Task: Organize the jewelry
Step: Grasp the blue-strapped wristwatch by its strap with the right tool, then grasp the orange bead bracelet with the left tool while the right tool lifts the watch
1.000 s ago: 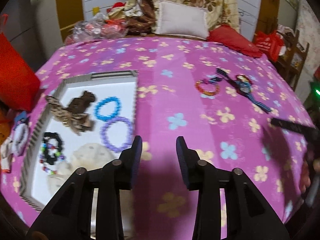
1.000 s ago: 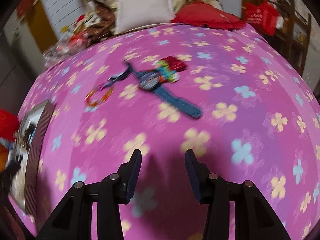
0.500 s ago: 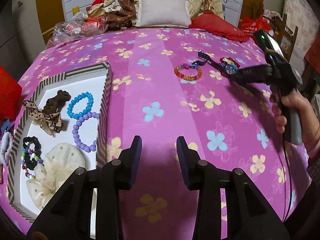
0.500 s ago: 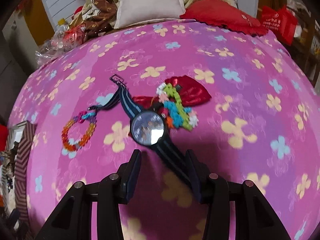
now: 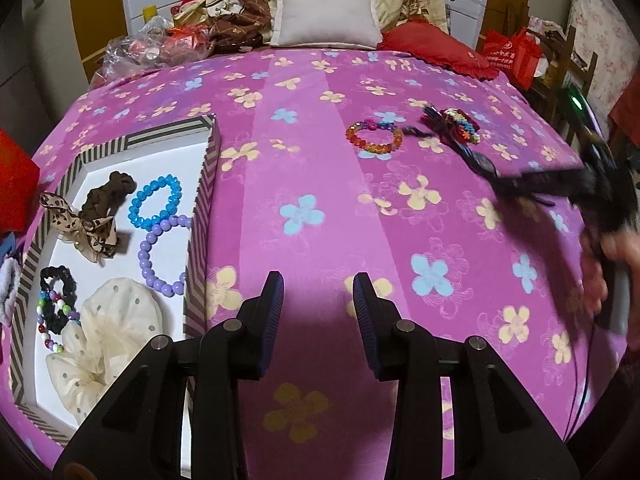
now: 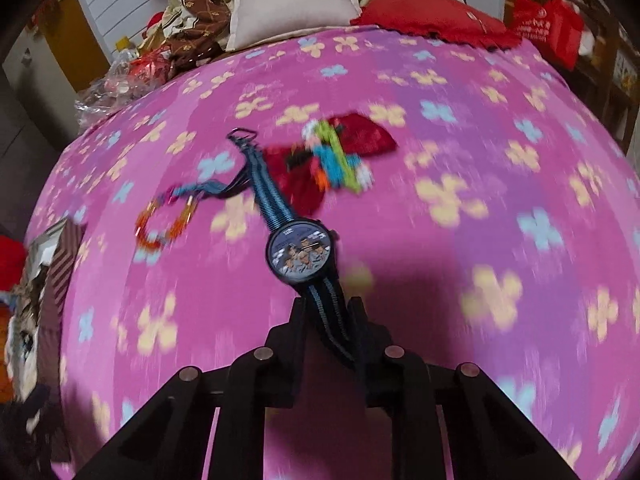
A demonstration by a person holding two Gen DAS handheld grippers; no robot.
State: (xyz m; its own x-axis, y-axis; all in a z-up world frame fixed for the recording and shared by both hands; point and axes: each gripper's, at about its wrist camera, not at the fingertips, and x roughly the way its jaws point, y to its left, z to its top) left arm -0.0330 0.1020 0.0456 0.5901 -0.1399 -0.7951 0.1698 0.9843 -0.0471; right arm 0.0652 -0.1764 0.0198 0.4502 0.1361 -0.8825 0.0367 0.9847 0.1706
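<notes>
Watch (image 6: 303,255) strap between right gripper (image 6: 328,312) jaws, closing on it, over pink bedspread (image 6: 460,288). Nearby: one orange bead bracelet (image 6: 160,224), one red bow (image 6: 352,148). Left gripper (image 5: 318,308) apart, empty, beside striped box (image 5: 202,216).

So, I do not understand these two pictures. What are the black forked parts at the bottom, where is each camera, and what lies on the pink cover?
No robot here: a person holds a two-finger gripper in each hand, each carrying a camera looking along its fingers. One picture comes from the left gripper, which is open and empty. The other comes from the right gripper, whose jaws are closing on the striped strap of a blue cartoon-face wristwatch. On the pink flowered bedcover lie an orange beaded bracelet, a red bow with colourful beads, and a striped-rim white tray holding bracelets and hair ties.
</notes>
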